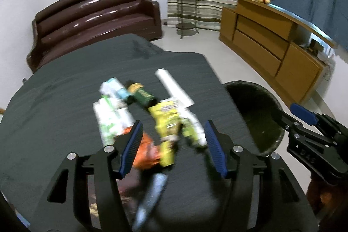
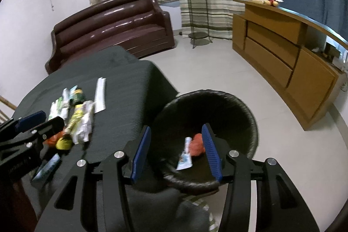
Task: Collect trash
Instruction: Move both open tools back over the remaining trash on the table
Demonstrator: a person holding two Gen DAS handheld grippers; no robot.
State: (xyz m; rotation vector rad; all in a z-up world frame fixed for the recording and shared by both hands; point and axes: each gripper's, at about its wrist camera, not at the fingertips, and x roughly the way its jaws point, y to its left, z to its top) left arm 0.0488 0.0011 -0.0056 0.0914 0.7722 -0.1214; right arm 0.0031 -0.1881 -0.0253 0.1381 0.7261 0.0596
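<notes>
Right between and just ahead of the left gripper (image 1: pixel 173 146)'s half-open, empty jaws sits the yellow wrapper (image 1: pixel 166 129), long axis running away from them, while the right gripper (image 2: pixel 177 150), also open and empty, hangs over the bin (image 2: pixel 250 114).

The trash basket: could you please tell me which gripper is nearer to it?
Right. The right gripper hangs open right over the trash basket, framing the litter inside. The left gripper hovers open over the wrappers on the table beside it.
</notes>
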